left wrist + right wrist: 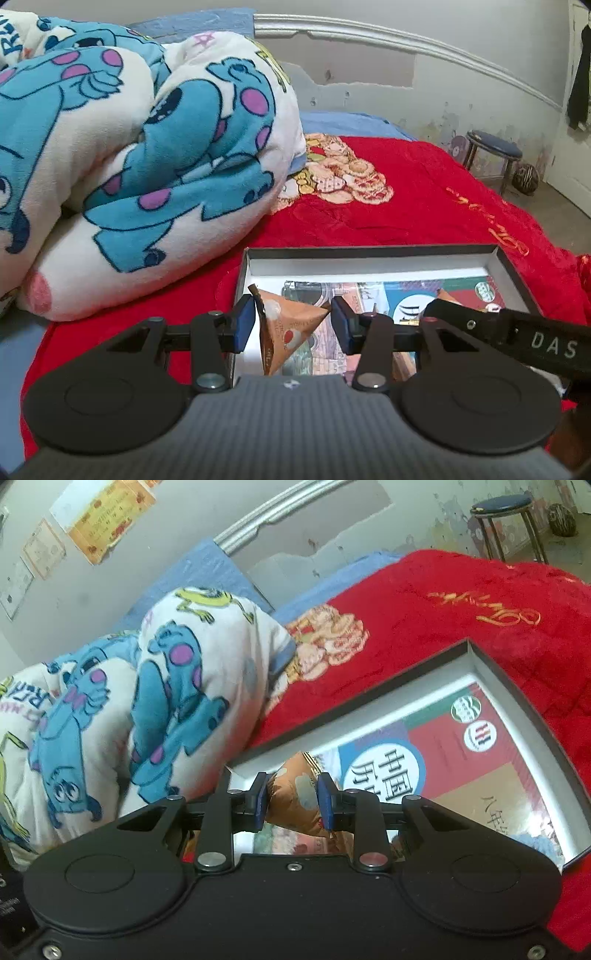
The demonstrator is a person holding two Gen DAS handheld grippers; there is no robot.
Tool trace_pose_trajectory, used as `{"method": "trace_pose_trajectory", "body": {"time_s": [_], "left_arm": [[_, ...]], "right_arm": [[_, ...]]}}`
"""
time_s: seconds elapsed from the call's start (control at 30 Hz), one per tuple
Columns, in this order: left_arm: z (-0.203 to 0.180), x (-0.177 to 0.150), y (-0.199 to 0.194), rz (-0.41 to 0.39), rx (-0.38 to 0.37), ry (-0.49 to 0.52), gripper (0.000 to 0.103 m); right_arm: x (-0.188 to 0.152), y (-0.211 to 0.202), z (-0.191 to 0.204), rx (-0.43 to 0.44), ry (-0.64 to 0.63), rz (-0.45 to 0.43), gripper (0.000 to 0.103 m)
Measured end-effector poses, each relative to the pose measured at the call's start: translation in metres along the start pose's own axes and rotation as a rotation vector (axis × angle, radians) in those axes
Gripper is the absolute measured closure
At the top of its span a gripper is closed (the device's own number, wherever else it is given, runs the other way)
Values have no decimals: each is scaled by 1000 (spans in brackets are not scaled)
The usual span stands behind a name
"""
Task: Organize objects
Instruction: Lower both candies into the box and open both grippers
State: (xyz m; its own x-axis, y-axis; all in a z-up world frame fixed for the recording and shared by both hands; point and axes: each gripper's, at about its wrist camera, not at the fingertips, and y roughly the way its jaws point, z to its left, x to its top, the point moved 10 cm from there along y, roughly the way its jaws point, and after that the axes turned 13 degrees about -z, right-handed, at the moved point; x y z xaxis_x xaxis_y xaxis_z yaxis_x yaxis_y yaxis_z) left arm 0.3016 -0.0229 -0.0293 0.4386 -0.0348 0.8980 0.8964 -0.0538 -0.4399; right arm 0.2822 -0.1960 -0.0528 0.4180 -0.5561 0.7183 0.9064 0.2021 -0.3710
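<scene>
A shallow grey-rimmed box (371, 252) lies on the red blanket; its rim also shows in the right wrist view (517, 698). Inside lies a colourful book (461, 760), which also shows in the left wrist view (413, 291). An orange pyramid-shaped packet (286, 328) stands in the box between my left gripper's (293, 326) blue pads, with gaps on both sides; that gripper is open. My right gripper (291, 801) has its pads against the sides of an orange packet (295, 801) and is shut on it above the box. The right gripper's body (517, 339) reaches in from the right of the left wrist view.
A rolled white blanket with blue monsters (129, 155) lies left of the box on the red blanket (424, 199). A blue-topped stool (493, 147) and a striped ball (526, 179) stand on the floor beyond the bed. The wall and a bed rail (369, 37) are behind.
</scene>
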Motion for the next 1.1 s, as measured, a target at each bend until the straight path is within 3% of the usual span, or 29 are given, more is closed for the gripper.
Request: {"method": "trace_pose_trajectory", "body": {"time_s": [0.63,0.87,1.1], "left_arm": [[-8,-30,17,49,-25,11,53],[-13,-37,21,69,-47,20,44],[-8,-45,27,99,-70,-57,42]], "right_arm": [[-25,12,-15,-41,14,66,75],[-32,15,-18,-66,7,85,75],[-43,20,-26,-110,12,124,74]]}}
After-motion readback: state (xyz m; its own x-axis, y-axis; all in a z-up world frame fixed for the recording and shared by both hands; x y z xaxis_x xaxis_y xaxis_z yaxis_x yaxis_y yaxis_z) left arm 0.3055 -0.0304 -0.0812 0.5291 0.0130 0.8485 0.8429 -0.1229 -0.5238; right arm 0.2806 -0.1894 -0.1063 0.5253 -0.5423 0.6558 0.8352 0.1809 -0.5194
